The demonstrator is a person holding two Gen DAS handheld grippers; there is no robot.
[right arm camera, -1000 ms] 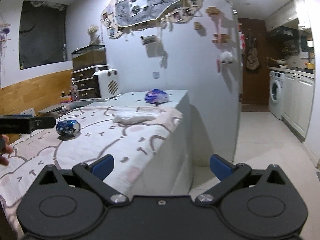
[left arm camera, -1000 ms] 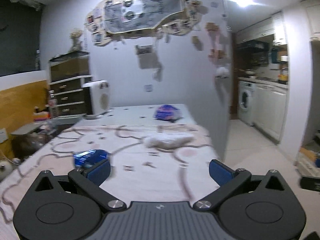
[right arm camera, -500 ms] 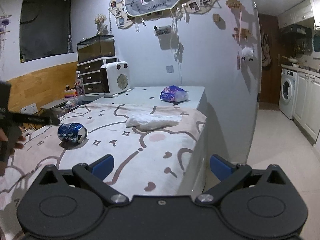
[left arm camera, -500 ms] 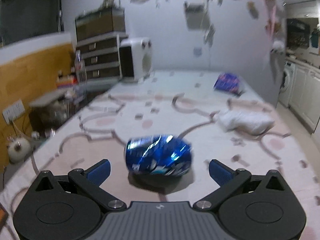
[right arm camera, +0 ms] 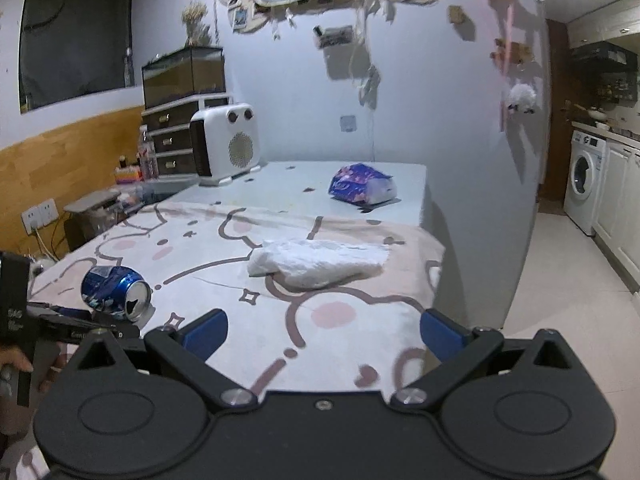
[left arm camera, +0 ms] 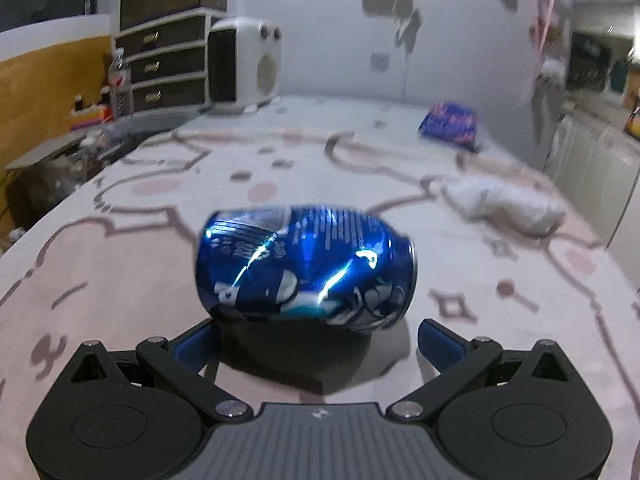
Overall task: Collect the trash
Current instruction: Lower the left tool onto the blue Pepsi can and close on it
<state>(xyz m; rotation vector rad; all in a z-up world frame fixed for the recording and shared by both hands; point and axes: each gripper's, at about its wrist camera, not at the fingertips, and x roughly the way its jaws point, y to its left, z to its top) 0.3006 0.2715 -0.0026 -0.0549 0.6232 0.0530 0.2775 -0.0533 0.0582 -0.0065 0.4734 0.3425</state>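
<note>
**A:** Left wrist view first. What fills the frame?

**B:** A dented blue can [left arm camera: 306,268] lies on its side at centre frame, on a pale tablecloth [left arm camera: 120,264] printed with pink cartoon outlines. The left gripper [left arm camera: 319,338] sits at the bottom edge, its blue-padded fingers [left arm camera: 438,345] spread wide. The can rests just ahead of them, roughly as wide as the gap, and neither pad grips it.

**A:** And behind the can?

**B:** A crumpled white wad [left arm camera: 508,206] lies at right of centre. A blue-and-purple packet [left arm camera: 450,124] sits further back, toward the upper right. A white heater [left arm camera: 244,66] and a dark drawer unit [left arm camera: 164,66] stand in the upper left. Much of the background is blurred.

**A:** Now the right wrist view.

**B:** The right gripper [right arm camera: 323,334] spans the bottom of the frame, fingers [right arm camera: 440,334] parted and holding nothing, above the near edge of the tablecloth [right arm camera: 328,340]. The can [right arm camera: 114,294] shows at lower left, its open silver end facing the lens. The left gripper [right arm camera: 74,324] reaches in from the left edge just below the can, with part of a hand [right arm camera: 16,364] behind it.

**A:** The other items?

**B:** The white wad [right arm camera: 318,264] lies at centre frame, near the table's right edge. The packet [right arm camera: 362,189] sits beyond it on the bare light-blue tabletop [right arm camera: 408,184]. The heater [right arm camera: 226,142] stands left of centre, and a washing machine [right arm camera: 582,184] appears at far right.
</note>
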